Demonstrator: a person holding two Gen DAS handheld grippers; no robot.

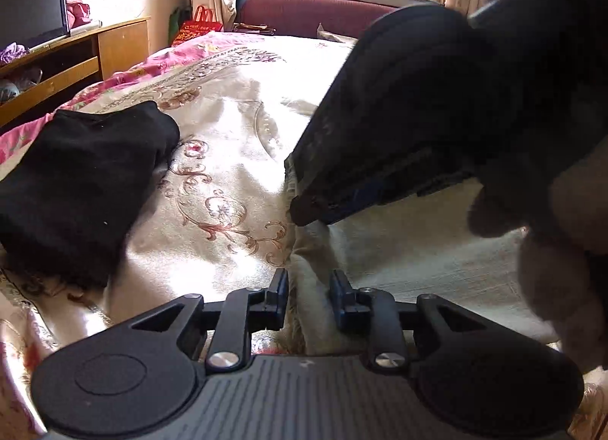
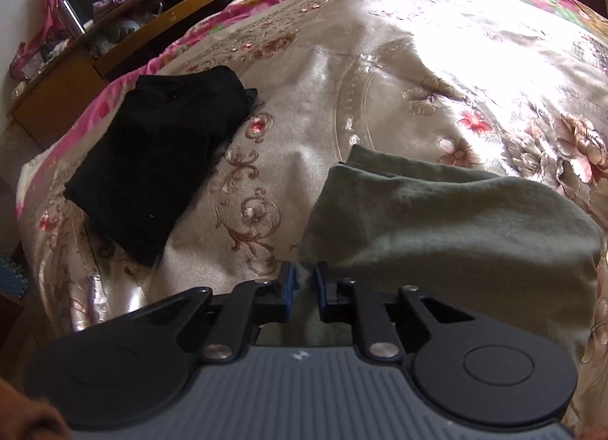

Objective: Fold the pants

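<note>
Left wrist view first: a folded black garment (image 1: pixel 81 189) lies toward the bed's left edge, on the shiny floral bedspread (image 1: pixel 228 159), well apart from the work. To its right the left gripper (image 1: pixel 308 297) has its fingers part-way closed with the pale edge of the olive pants (image 1: pixel 418 261) running between them; I cannot tell whether they actually pinch the cloth. Just beyond, the right gripper (image 1: pixel 300 214) comes in from the right, tilted down, its tips together on the same edge of the fabric.

Right wrist view agrees: the black garment (image 2: pixel 159 170) sits at the bed's left side, and the pants (image 2: pixel 456 227) bulge up in a soft, doubled mound on the near right part of the bedspread (image 2: pixel 342 71). The right gripper (image 2: pixel 302 280) shows only a narrow gap with a bit of cloth in it, so I judge it clamped on the pants.

By my reading a fold is under way: both tools hold one edge, and the bulk is already doubled. The next move likely calls for carrying that edge across together, keeping it level so the layers land square, then letting go and smoothing.

Much is hidden. The right gripper and the person's blurred hand block the right of the left view. The pants' far right end runs off frame, and neither waistband nor hems can be picked out, so how many folds remain is unclear. Glare washes out the bedspread's middle.
</note>
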